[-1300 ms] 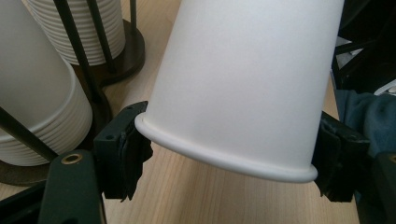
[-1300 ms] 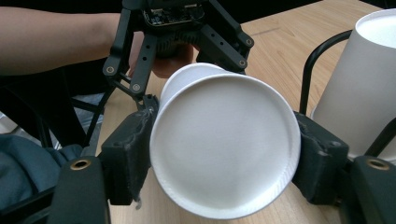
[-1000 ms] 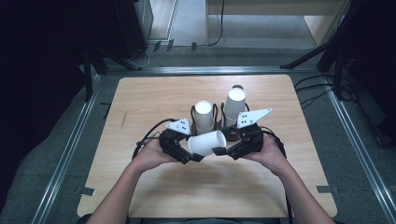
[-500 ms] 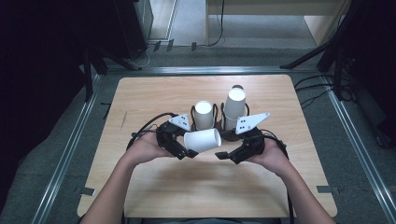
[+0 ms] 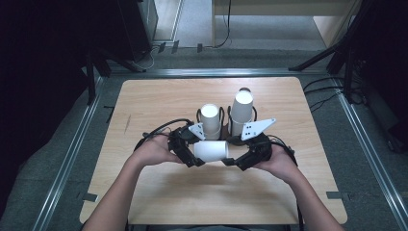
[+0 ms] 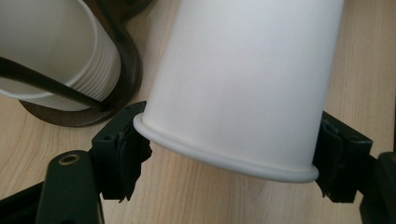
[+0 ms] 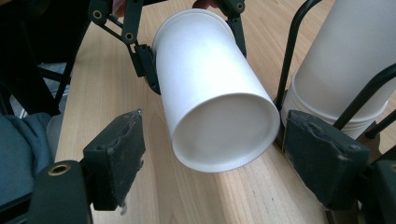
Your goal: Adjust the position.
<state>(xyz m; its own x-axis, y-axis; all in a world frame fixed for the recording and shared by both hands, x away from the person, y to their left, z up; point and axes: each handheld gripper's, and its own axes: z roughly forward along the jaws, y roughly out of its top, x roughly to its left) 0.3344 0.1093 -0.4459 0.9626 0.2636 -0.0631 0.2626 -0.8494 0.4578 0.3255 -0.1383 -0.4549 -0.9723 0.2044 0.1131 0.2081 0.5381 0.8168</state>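
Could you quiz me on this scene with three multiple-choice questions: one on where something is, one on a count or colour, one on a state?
1. Where is the single white paper cup lying on its side?
A. On the floor
B. Between the two grippers, above the wooden table
C. Inside a wire holder

2. How many dark wire holders with stacks of white cups stand on the table?
A. Two
B. Four
C. None

3. What is the left gripper doing?
A. Hanging with nothing between its jaws
B. Lying flat on the table
C. Clamped on the cup near its rolled rim

Answers:
1 B, the high view shows the cup held level between both hands.
2 A, one shorter stack and a taller stack stand side by side.
3 C, the left gripper view shows both pads against the cup's sides, while the right gripper stands open around its base.
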